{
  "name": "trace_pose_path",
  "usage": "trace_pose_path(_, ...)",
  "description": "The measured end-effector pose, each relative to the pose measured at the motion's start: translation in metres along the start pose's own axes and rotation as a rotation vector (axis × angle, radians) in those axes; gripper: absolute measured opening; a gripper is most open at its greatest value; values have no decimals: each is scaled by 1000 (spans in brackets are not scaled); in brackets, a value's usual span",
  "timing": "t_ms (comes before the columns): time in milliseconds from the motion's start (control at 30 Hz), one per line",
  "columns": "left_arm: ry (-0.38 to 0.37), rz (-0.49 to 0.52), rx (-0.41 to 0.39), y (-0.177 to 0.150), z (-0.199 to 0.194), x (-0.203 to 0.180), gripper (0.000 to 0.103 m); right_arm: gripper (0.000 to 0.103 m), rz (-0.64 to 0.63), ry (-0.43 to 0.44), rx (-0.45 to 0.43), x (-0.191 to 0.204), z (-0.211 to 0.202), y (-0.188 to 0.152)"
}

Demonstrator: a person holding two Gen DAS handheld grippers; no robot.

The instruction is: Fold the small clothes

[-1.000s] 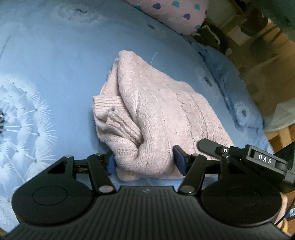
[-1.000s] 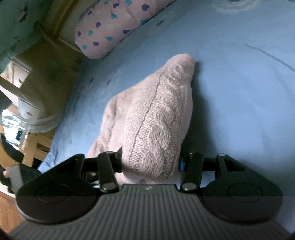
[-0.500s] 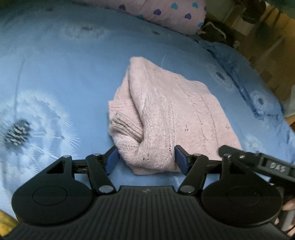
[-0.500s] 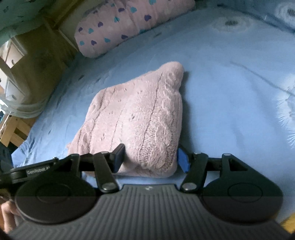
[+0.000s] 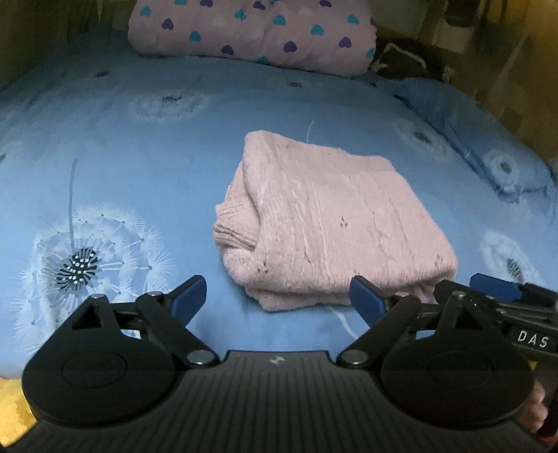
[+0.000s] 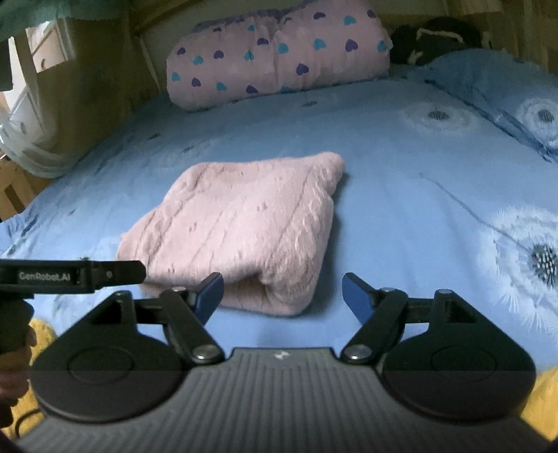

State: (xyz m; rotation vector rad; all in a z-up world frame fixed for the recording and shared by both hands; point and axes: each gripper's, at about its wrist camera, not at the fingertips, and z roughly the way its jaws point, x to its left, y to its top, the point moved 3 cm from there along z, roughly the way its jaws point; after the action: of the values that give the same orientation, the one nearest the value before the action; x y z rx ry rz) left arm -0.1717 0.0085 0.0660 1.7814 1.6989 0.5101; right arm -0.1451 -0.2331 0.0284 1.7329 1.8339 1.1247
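Sweater lies folded, my left gripper and right gripper just opened, empty; its loose near-left cuff could unroll.

Blue dandelion-print bed sheet spreads wide, pink heart-dotted pillow up at twelve o'clock, yellow fabric peeking at five o'clock.

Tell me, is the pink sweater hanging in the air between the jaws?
No, the pink sweater lies folded on the blue bedsheet, and no jaws touch it.
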Motion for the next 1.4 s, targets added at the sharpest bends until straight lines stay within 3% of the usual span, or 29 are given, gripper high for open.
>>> trace_pose_path(500,124,66,115,-35,45,-16,96,77,-102,-109,34,-3,8,-35)
trace_pose_path(700,141,72,109,-36,51,-16,103,76,-114,-115,50,-2,14,-41)
trace_pose_path(1400,181,71,69,-42,55,-21,103,79,-70,-127,42,-3,18,-44)
